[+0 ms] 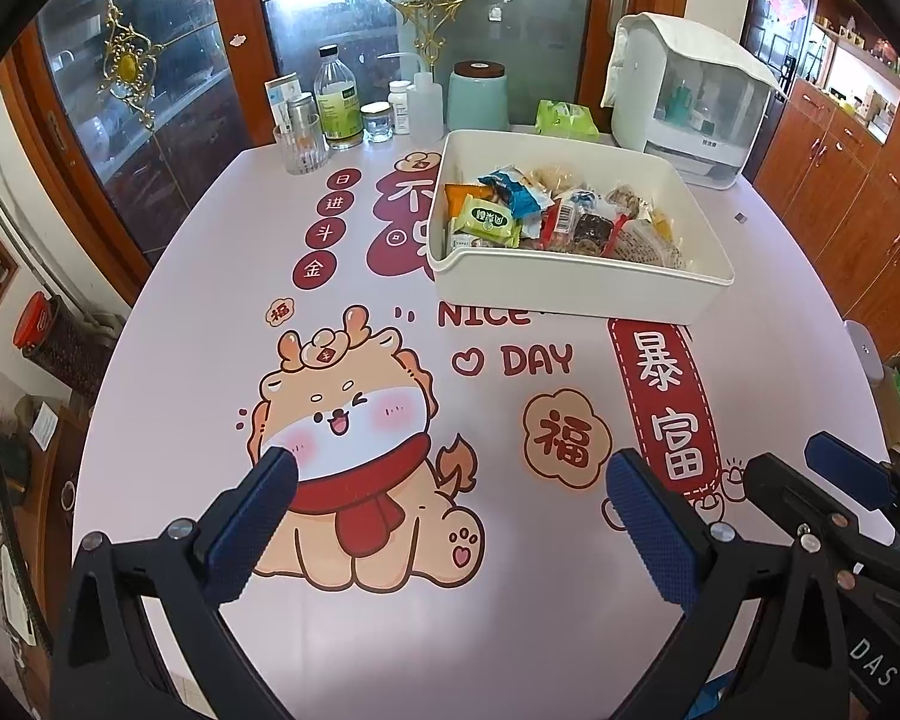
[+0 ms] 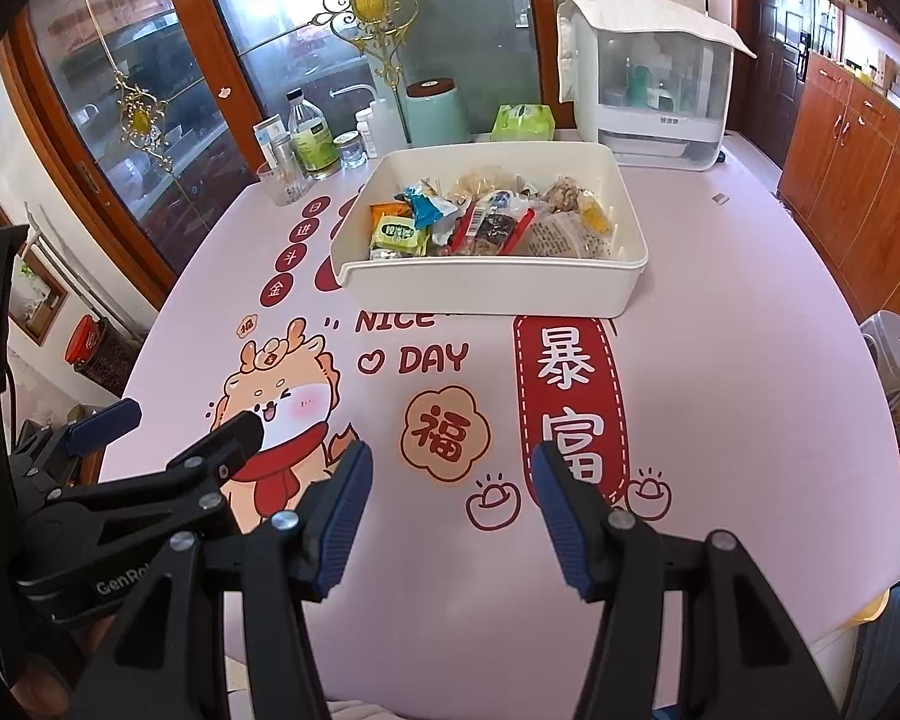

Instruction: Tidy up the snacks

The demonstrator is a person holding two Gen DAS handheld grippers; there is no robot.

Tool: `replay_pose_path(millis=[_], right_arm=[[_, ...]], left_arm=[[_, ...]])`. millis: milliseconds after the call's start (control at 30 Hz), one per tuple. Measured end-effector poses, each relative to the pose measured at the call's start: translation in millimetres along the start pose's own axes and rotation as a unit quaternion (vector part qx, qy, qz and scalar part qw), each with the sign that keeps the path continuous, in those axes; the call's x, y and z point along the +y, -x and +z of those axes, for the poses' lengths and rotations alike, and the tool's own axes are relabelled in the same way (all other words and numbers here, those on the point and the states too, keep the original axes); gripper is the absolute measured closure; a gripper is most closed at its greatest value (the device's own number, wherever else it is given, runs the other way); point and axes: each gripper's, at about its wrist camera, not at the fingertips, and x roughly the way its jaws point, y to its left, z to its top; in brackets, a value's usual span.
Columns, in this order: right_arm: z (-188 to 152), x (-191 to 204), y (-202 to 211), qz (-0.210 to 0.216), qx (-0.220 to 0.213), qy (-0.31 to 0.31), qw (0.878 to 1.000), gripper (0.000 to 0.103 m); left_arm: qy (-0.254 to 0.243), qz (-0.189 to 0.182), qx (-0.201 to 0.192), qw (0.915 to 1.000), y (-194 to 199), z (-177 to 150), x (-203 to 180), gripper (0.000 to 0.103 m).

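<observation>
Snacks all binned
Both my claws, left claw (image 1: 450,516) and right claw (image 2: 453,507), gape empty above the desk (image 1: 390,630); next, neaten the snacks (image 1: 564,219) in the bin (image 1: 570,291).

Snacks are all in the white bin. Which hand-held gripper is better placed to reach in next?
Slight edge to the right hand-held gripper: the white bin lies nearly straight ahead of its open, empty jaws. From the left hand-held gripper, also open and empty, it lies off to the right.
</observation>
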Motion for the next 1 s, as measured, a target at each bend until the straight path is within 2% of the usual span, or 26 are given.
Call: replay_pose_path(millis=[1000], right_arm=[[2.4,-2.6,0.0,0.003,0.004,-0.001,1.000,0.047]], left_arm=[[-0.001,-0.002,0.002,1.0000,-3.6,-0.2,-2.8,0.002]])
